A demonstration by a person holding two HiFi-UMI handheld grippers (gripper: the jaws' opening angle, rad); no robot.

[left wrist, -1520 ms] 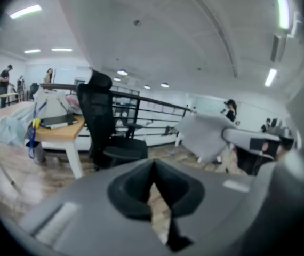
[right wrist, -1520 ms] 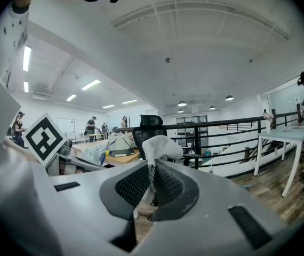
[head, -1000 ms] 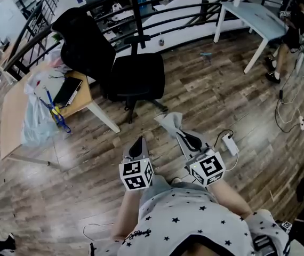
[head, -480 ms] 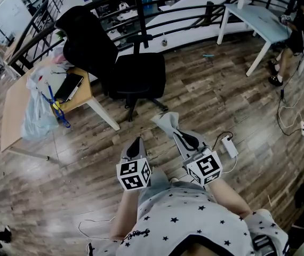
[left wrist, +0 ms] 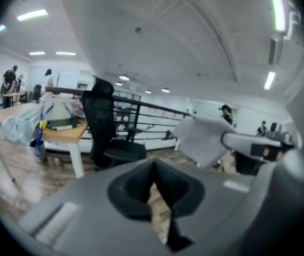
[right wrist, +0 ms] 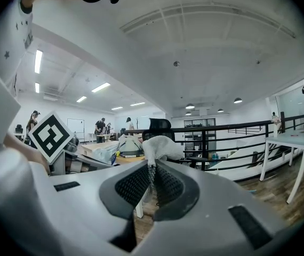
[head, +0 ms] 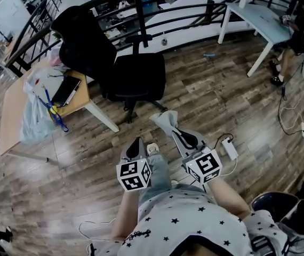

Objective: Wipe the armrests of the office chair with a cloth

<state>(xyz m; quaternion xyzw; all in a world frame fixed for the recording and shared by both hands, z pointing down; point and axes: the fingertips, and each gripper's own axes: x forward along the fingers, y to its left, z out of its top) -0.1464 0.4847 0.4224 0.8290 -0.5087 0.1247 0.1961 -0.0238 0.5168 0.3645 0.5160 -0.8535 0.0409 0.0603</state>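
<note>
Grey cloth (head: pixel 165 120) sits clamped in right gripper (head: pixel 174 131); left gripper (head: pixel 136 144) is closed, empty. Office chair (head: pixel 137 78) stands slightly nearer than before, a foot (head: pixel 152 148) stepping forward. Armrests (head: pixel 140 38) not yet within reach.

Cloth (head: pixel 165 120) edge hidden btwn right tongs (head: pixel 174 130); office chair (head: pixel 136 76) base mostly hidden under seat; left tongs (left wrist: pixel 153 165) blurred close-up.

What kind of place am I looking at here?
Most likely an open-plan office, perhaps on an upper level. A black office chair stands on the wood floor beside a wooden desk, a white table stands farther off, and a black railing runs behind them.
</note>
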